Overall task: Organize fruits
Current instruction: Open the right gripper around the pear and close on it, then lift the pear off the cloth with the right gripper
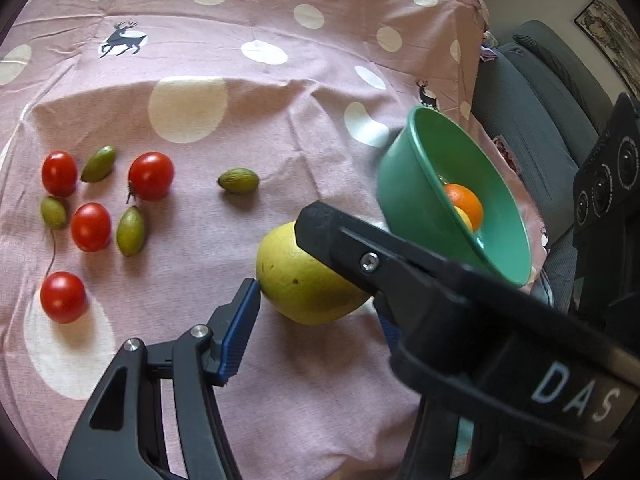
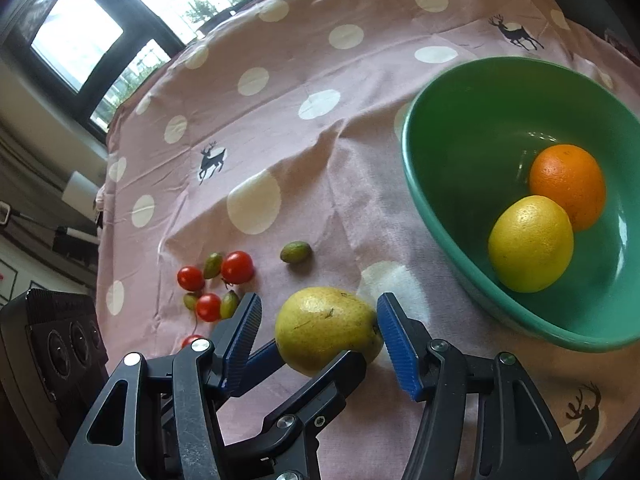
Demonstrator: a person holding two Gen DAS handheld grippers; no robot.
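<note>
Pear [image 1: 296, 276] duty right now, and it's a two-handed job. It sits on the pink tablecloth [image 1: 300, 92], just beside the green bowl [image 2: 405, 136]. My left gripper [image 1: 318, 306] looks clamped on it: one blue pad is pressed flat against the skin, and from the other camera the second finger sits tight against the near side too. My right gripper [image 2: 320, 316] is straddling the same pear with its jaws apart, right pad touching and left pad a little way off, so no real squeeze from that side. I reckon doubling up makes sense, since a pear is fat, smooth and lopsided and would roll out of a single pinch. The bowl already has an orange [image 2: 568, 184] and a lemon [image 2: 530, 244] in it, so the big fruit seems to go there and the pear is next. The tomatoes [image 1: 151, 176] and little green fruits [image 1: 238, 180] are bunched well off to the side, probably a separate pile for later. The fingers are crossing, so watch for a tangle.
</note>
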